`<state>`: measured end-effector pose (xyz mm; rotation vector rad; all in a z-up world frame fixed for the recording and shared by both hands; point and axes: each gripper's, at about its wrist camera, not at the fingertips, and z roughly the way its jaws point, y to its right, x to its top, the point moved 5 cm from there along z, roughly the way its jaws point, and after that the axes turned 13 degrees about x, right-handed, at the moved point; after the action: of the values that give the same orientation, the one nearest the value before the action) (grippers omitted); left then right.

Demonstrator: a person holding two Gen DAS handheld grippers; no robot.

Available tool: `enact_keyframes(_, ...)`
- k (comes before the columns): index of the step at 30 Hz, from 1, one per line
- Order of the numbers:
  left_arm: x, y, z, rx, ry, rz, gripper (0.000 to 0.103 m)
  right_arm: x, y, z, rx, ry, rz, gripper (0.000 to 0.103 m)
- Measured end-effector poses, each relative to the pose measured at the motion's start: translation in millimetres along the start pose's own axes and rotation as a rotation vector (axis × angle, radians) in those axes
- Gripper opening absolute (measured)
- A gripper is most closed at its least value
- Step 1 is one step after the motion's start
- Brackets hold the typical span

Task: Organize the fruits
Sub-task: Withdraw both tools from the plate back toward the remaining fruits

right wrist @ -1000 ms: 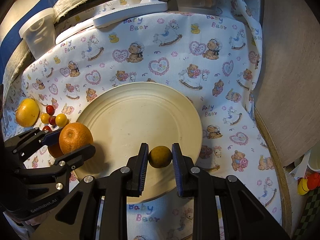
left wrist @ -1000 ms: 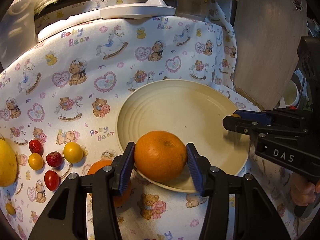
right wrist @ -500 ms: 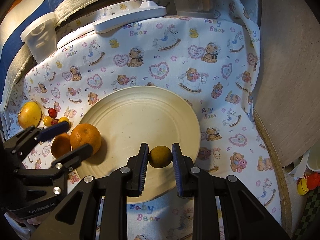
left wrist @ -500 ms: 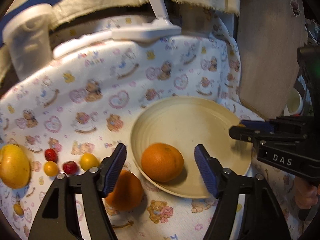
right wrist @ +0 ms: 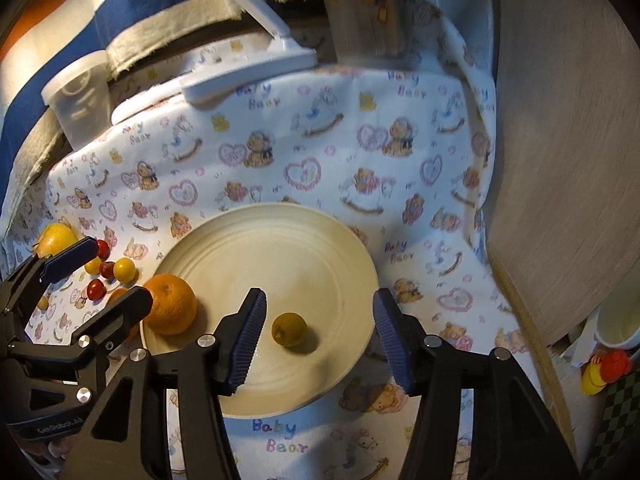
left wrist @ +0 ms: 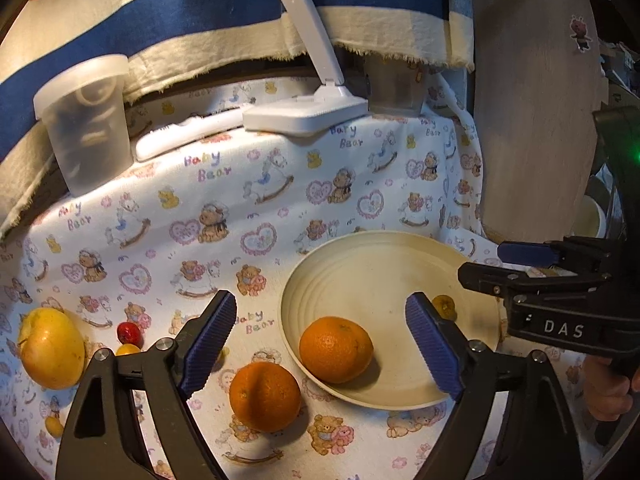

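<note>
Bench lay under a teddy-bear print cloth; I took the cream plate as my landmark.

Largest items stood at the far edge, well behind the plate: a white lamp base and, further left, a frosted tub.

Left tongs hung over the plate's near-left rim. Their jaws had just been opening and stood wide, pads clear of everything, gripping nothing. Right tongs hung over the plate's near edge. Their jaws had also just been opening and stood about halfway apart, holding nothing.

A yellow apple-like fruit sat far left of the plate, well apart from it. One orange rested inside the plate at its near-left side, between the left pads but touching neither. A second orange sat on the cloth just outside the plate's near-left rim.

A small yellow-green citrus lay on the plate near its front, between the right pads, nearer the left pad but not touching it.

Cherry tomatoes, red and yellow, were clustered on the cloth left of the plate, between it and the yellow fruit.
</note>
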<state>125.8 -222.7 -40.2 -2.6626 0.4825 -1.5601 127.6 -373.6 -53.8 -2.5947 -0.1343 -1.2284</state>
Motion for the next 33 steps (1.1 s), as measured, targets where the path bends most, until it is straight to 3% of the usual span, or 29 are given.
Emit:
enact_keyframes(9,15,-32,-42,0.047,0.085,-0.045,0.091,8,-9,-18,0.026,0.078,-0.026,0.057)
enact_keyframes(13,-3,-60,-64,0.097,0.101,-0.061,0.103,9,-15,-25,0.073,0.100,-0.021,0.058)
enact_keyframes(17,-30,-93,-80,0.163,0.105,-0.095,0.103,9,-29,-30,0.068,0.131,-0.073,0.058)
enact_keyframes(22,-39,-134,-87,0.180,0.111,-0.216,0.103,4,-44,-29,0.092,0.138,-0.118,0.058)
enact_keyframes(25,-38,-143,-88,0.188,0.097,-0.217,0.103,0,-47,-25,0.085,0.149,-0.122,0.058)
enact_keyframes(28,-44,-152,-84,0.184,0.012,-0.218,0.103,-3,-47,-19,0.080,0.152,-0.119,0.058)
enact_keyframes(33,-43,-168,-91,0.223,-0.001,-0.241,0.103,-8,-50,-8,0.092,0.131,-0.138,0.058)
